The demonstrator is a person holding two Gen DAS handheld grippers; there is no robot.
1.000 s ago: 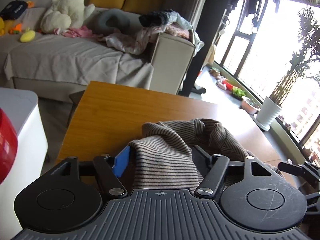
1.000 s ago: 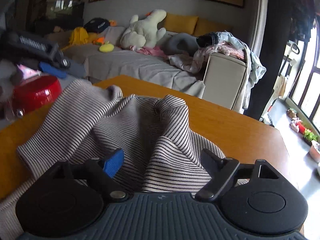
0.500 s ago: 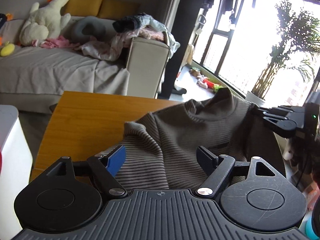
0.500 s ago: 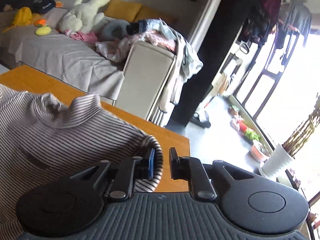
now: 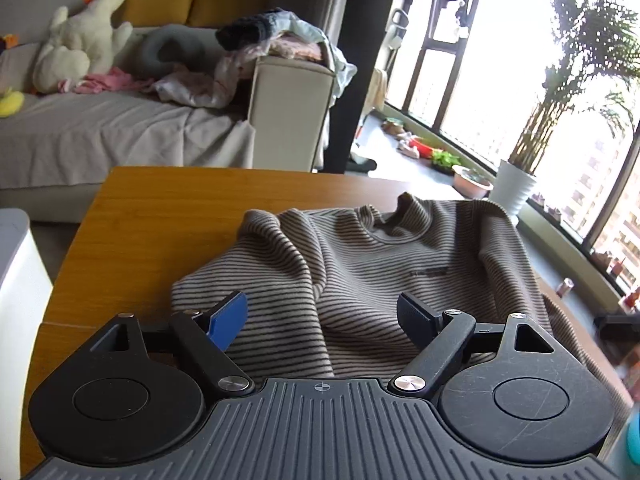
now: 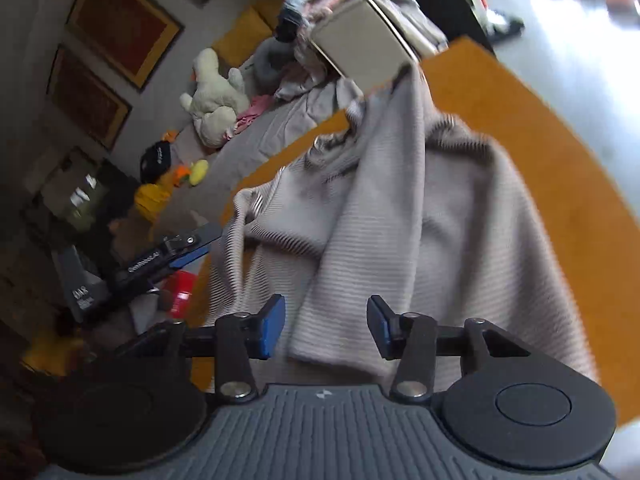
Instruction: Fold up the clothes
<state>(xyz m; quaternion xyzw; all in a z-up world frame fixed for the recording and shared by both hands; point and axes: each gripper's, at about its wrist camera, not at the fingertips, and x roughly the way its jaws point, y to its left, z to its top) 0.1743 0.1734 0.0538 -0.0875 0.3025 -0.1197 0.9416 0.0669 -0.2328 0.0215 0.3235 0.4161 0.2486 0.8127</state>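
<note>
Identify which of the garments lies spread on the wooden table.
The striped sweater, lying between the open tongs; the other clothes are heaped on the sofa arm.

Sofa (image 5: pixel 120 136) (plush toy (image 5: pixel 80 40) on it), potted plant (image 5: pixel 516 192).

A sofa (image 5: pixel 120 136) draped in a grey cover is seen beyond the far edge of the wooden table (image 5: pixel 160 208), with yellow cushions (image 5: pixel 160 8) against the wall and a white plush toy (image 5: pixel 80 40) on the seat. Clothes (image 5: pixel 276 36) are heaped on the sofa arm. Daylight is let in through tall dark-framed windows (image 5: pixel 460 80), where a potted plant (image 5: pixel 516 192) stands. Framed pictures (image 6: pixel 120 16) are hung on the wall
</note>
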